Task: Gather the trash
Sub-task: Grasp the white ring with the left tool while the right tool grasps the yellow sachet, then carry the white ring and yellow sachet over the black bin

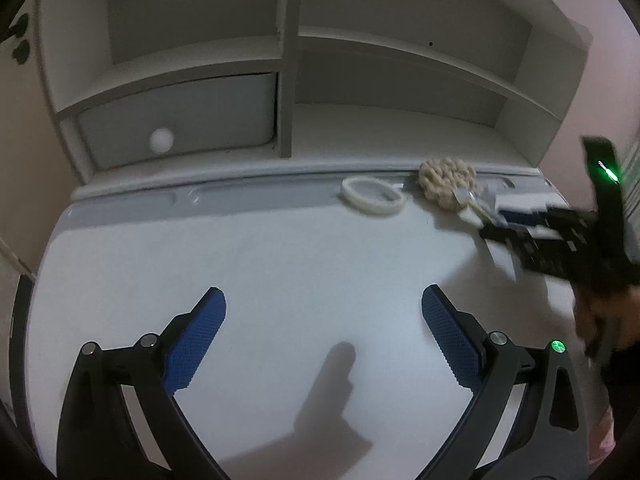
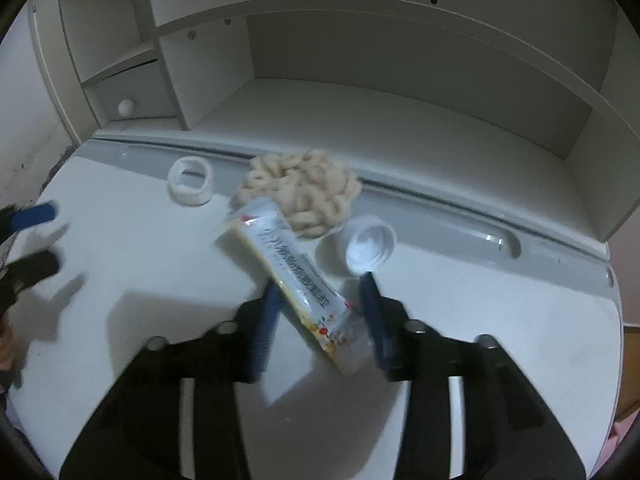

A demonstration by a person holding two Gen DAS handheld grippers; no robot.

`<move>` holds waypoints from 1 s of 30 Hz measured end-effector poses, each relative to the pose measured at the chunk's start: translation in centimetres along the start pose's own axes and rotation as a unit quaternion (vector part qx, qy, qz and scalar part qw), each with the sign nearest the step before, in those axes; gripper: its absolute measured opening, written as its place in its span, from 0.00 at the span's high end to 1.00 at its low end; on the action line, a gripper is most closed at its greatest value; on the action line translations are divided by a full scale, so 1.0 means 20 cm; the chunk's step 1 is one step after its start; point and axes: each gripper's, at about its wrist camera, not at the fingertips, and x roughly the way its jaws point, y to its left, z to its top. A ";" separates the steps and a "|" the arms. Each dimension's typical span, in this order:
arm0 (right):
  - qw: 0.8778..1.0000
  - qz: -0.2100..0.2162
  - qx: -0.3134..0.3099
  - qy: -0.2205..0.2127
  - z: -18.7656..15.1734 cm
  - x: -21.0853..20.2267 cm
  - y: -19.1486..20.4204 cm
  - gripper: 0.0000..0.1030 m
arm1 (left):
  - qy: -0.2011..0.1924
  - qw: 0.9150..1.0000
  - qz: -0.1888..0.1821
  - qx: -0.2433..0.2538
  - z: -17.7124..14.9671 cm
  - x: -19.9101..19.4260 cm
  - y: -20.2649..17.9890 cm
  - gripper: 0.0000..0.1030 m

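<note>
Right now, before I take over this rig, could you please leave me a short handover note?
Left gripper: jaws open, empty, over the desk.
Right gripper: jaws either side of the printed wrapper; blur hides whether they grip it.
Bottle cap, white ring and cream knitted bundle lie near the desk's back edge.
Done: nothing visibly collected. Left: wrapper, cap, perhaps ring; no bin in view.

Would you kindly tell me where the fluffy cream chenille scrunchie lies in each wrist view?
Left wrist view: the fluffy cream chenille scrunchie lies right of centre, at the desk's back groove, beside the right gripper.
Right wrist view: the scrunchie lies just above centre, behind the printed plastic wrapper.
Shared landmark: the white plastic ring, left of the scrunchie in both.
</note>
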 end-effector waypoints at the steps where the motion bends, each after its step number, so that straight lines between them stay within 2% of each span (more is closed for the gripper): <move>1: 1.000 0.010 0.000 0.001 -0.03 -0.04 0.00 0.71 | -0.001 1.000 0.003 0.001 0.04 0.03 -0.02 0.07; 3: 1.000 0.016 -0.011 -0.002 -0.07 -0.07 0.04 0.74 | -0.004 1.000 0.014 0.006 0.10 0.10 -0.06 0.07; 4: 1.000 0.016 -0.017 -0.006 -0.10 -0.11 0.07 0.79 | -0.003 1.000 0.019 0.004 0.13 0.13 -0.07 0.07; 10: 0.999 0.033 0.002 -0.020 -0.26 -0.30 0.13 0.79 | 0.016 0.999 0.039 -0.024 0.31 0.38 -0.17 0.07; 12: 0.999 0.042 0.006 -0.023 -0.31 -0.35 0.13 0.79 | 0.014 0.998 0.059 -0.030 0.35 0.43 -0.19 0.07; 17: 0.998 0.054 0.012 -0.025 -0.39 -0.39 0.13 0.79 | 0.026 0.996 0.077 -0.045 0.39 0.50 -0.23 0.07; 22: 0.998 0.057 0.025 -0.027 -0.45 -0.42 0.09 0.80 | 0.037 0.994 0.096 -0.031 0.38 0.54 -0.29 0.08; 24: 0.998 0.058 0.029 -0.029 -0.45 -0.42 0.10 0.80 | 0.037 0.994 0.098 -0.028 0.37 0.53 -0.31 0.13; 28: 0.996 0.064 0.045 -0.033 -0.50 -0.45 0.08 0.80 | 0.021 0.994 0.103 -0.025 0.34 0.49 -0.34 0.49; 30: 0.996 0.064 0.054 -0.038 -0.52 -0.48 0.07 0.80 | 0.020 0.995 0.097 -0.027 0.30 0.45 -0.33 0.50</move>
